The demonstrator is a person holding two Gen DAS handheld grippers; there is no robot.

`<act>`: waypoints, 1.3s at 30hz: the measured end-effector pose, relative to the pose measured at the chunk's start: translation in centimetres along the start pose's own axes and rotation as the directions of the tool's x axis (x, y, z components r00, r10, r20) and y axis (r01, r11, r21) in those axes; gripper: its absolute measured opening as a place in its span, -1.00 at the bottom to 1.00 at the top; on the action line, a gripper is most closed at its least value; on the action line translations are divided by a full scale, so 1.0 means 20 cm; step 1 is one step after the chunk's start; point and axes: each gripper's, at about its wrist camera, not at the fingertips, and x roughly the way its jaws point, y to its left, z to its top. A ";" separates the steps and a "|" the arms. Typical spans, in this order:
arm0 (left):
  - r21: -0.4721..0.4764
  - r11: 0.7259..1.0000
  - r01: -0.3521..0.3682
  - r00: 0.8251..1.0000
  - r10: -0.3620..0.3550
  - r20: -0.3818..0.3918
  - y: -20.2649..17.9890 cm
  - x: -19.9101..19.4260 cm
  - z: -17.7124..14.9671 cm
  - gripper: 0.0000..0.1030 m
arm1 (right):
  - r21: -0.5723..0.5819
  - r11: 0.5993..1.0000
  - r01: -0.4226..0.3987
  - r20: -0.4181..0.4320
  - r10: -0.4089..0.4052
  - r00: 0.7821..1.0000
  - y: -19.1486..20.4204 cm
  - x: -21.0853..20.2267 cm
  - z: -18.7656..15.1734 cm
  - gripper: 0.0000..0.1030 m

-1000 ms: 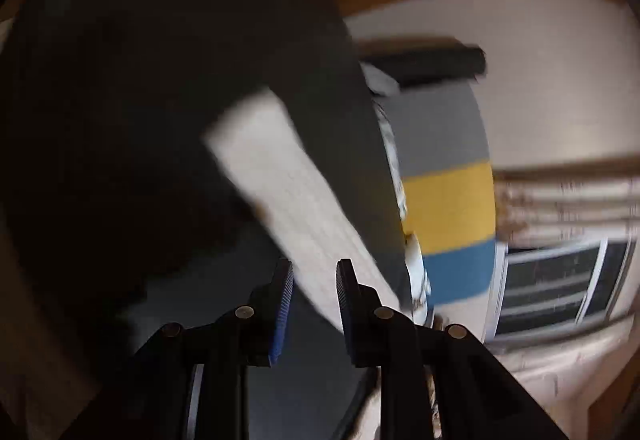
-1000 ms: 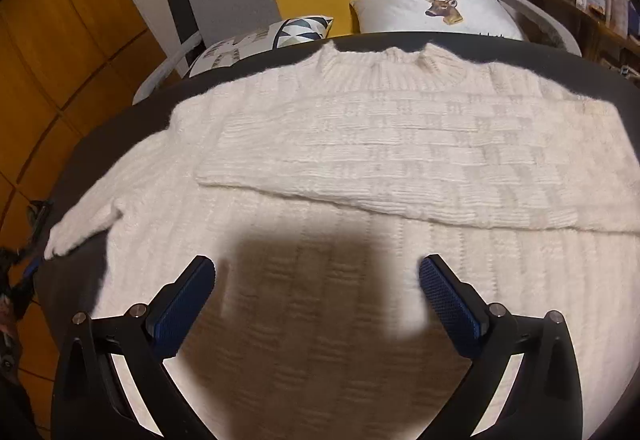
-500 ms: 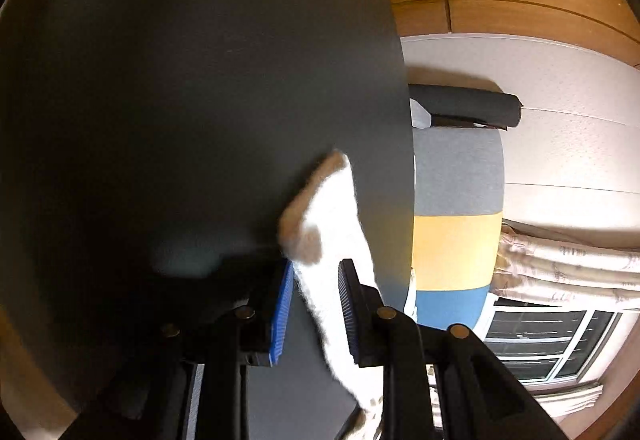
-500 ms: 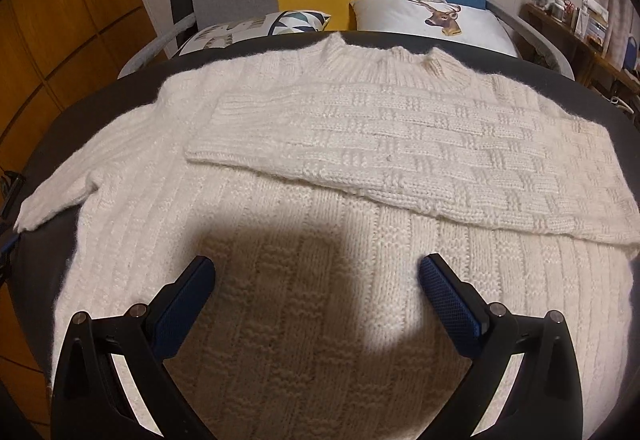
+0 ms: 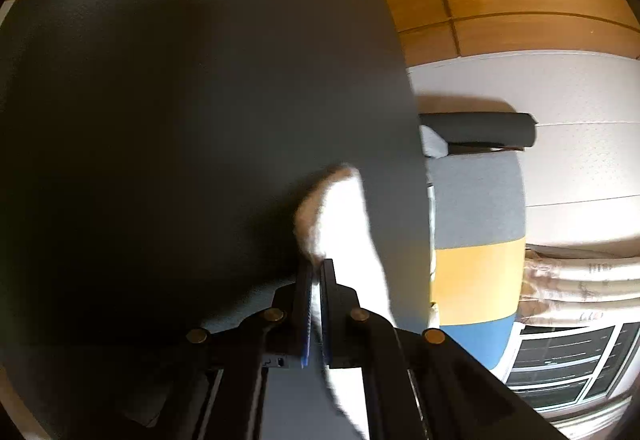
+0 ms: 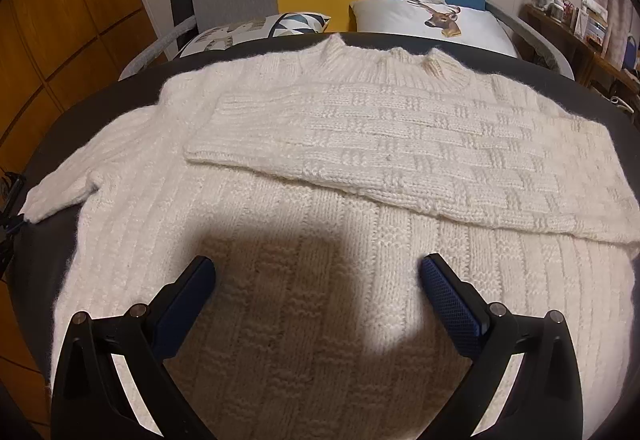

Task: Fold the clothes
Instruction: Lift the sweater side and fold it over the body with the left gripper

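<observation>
— Where is the sweater [image 6: 320, 200] seen?
— Spread flat on the dark table [image 6: 52, 240], filling the middle of the right view (one sleeve [image 6: 400, 156] folded across the chest).
— And the tongs?
— The left tongs [image 5: 315, 280] are clenched on the cuff [image 5: 340, 216]; the right tongs [image 6: 318, 274] are held released above the lower body.

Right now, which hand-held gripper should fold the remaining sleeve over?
Left. The left hand-held gripper is shut on the sleeve cuff; the right hand-held gripper hovers open over the sweater body.
</observation>
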 end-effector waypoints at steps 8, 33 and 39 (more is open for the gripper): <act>0.307 0.931 0.198 0.978 -0.168 -0.121 -0.63 0.05 -0.32 -0.95 | 0.075 0.994 -0.074 0.010 0.074 0.997 -0.06 -0.08 0.03 1.00; 0.515 0.675 0.528 0.701 -0.003 -0.714 -1.28 0.65 -2.35 -0.96 | 0.274 0.954 -0.121 0.087 0.101 0.991 -0.69 -0.39 -0.14 1.00; 0.568 0.658 0.495 0.696 0.092 -0.712 -1.19 0.74 -2.48 -0.96 | 0.292 0.944 -0.153 0.099 0.129 0.987 -0.78 -0.43 -0.16 1.00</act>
